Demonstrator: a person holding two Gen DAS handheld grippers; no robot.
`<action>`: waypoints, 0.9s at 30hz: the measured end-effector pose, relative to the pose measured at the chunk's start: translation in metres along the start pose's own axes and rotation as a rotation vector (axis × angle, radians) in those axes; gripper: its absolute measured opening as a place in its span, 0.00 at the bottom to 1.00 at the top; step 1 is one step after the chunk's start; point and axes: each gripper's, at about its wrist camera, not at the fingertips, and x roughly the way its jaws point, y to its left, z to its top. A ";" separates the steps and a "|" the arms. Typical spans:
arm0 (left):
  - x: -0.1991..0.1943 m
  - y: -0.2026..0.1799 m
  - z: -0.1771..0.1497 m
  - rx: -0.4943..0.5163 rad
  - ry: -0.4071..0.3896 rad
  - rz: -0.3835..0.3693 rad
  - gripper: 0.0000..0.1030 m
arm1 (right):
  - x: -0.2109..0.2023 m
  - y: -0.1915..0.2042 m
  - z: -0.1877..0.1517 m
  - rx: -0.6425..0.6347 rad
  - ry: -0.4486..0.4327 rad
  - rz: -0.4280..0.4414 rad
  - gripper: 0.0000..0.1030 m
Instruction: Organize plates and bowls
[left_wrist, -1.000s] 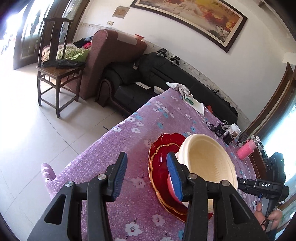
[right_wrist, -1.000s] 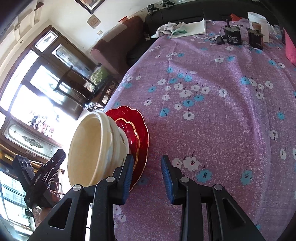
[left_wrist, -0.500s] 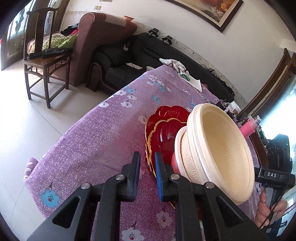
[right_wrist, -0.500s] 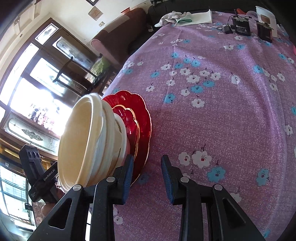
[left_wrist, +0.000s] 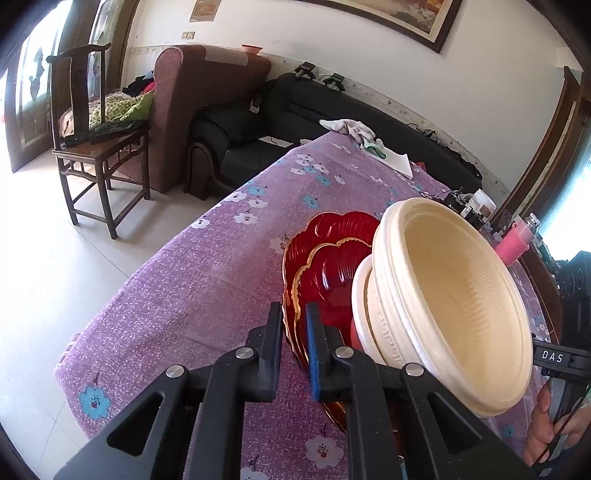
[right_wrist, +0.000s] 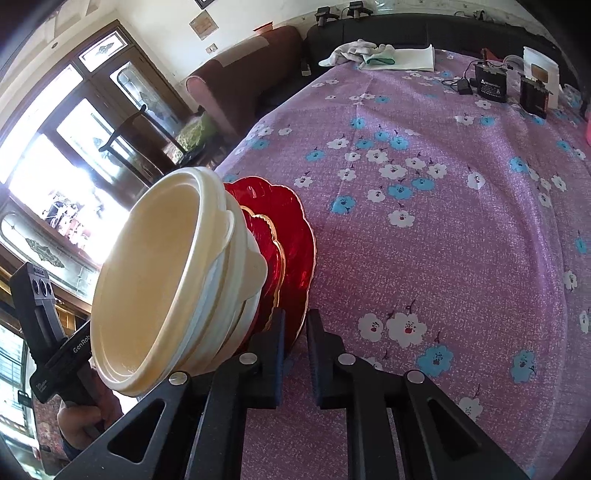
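Both grippers newly clamped, seemingly on red plates' rim, cream bowl atop.

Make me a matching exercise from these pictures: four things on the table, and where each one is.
Things:
1. cream bowls
2. small red plate
3. large red plate
4. white cloth

Places:
A. far end of the table
B. bottom of the stack
C. top of the stack
D. between the bowls and the large plate

Pairs: 1-C, 2-D, 3-B, 4-A

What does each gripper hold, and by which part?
Both the left gripper and right gripper clamp the red plate stack by opposite rim edges.
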 end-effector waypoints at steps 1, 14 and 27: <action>0.000 -0.002 0.000 0.002 0.000 -0.001 0.11 | -0.001 -0.002 -0.001 0.008 -0.002 0.003 0.13; 0.010 -0.068 0.000 0.088 0.004 -0.045 0.11 | -0.053 -0.042 -0.011 0.065 -0.092 -0.026 0.13; 0.040 -0.167 -0.019 0.219 0.068 -0.085 0.11 | -0.122 -0.123 -0.044 0.186 -0.198 -0.074 0.13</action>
